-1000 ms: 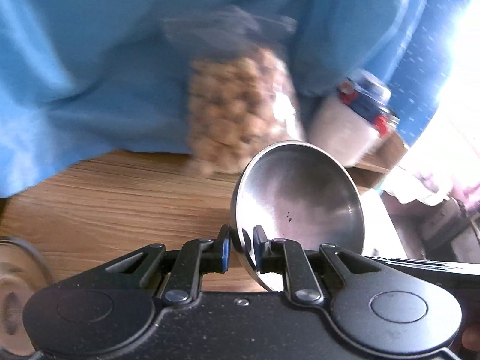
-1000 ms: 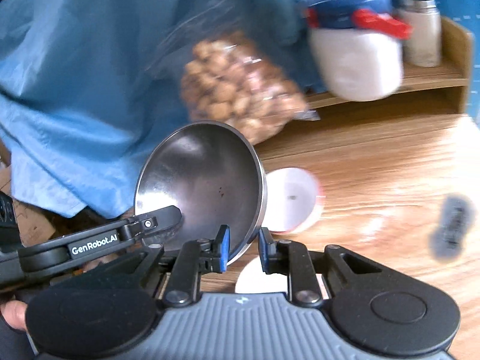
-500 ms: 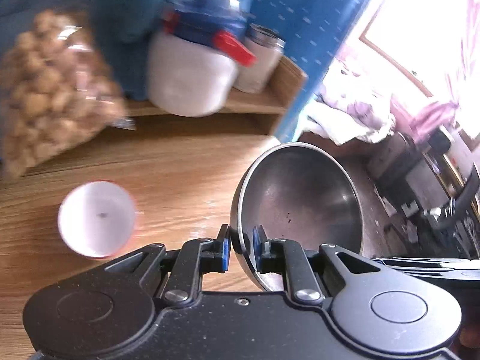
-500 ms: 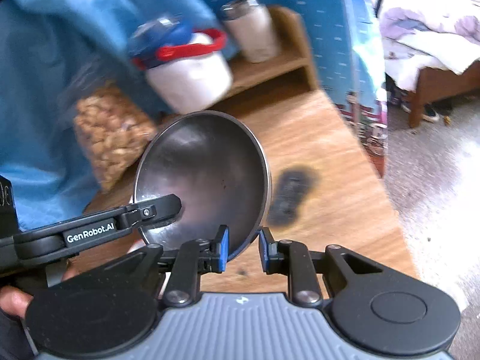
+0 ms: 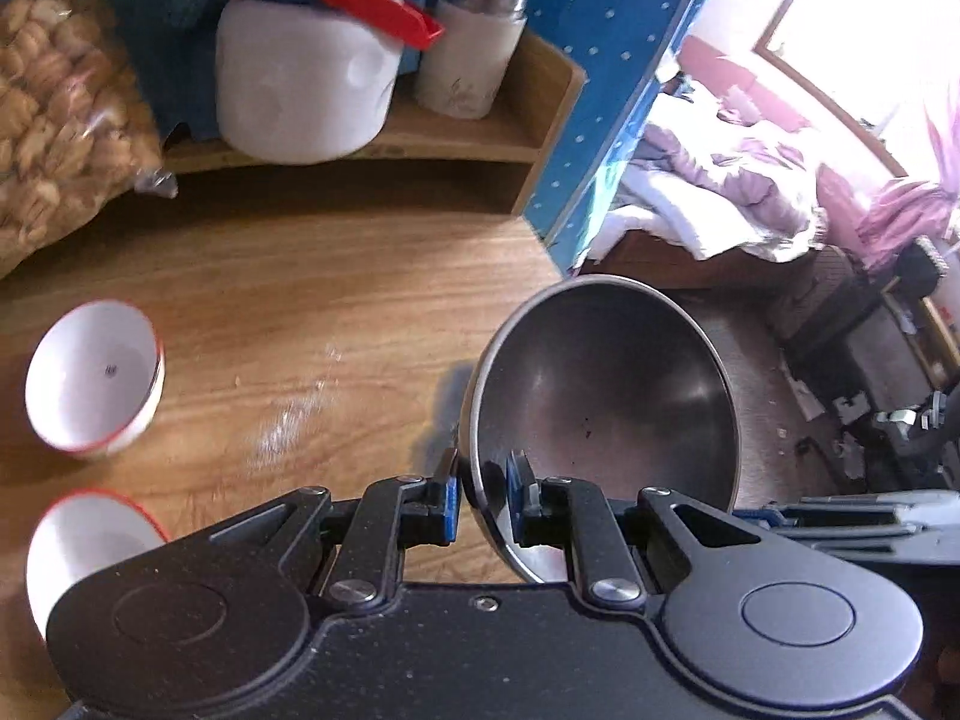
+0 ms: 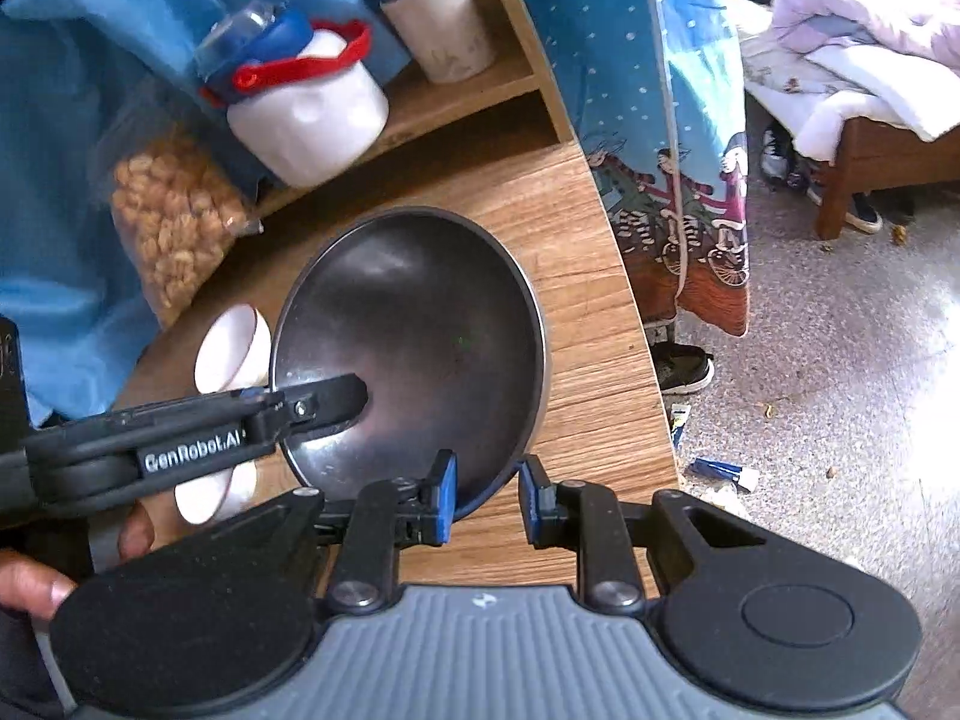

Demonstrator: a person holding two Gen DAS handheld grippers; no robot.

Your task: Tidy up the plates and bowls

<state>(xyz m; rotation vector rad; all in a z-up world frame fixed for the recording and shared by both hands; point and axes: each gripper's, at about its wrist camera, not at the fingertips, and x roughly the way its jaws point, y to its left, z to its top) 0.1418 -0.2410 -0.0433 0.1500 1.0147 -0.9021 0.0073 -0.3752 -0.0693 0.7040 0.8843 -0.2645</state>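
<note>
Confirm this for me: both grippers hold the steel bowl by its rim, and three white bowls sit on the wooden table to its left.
Not quite. Only two white bowls sit on the wooden table, as the left wrist view shows. The rest stands: the left gripper and right gripper both hold the steel bowl by its rim.
</note>
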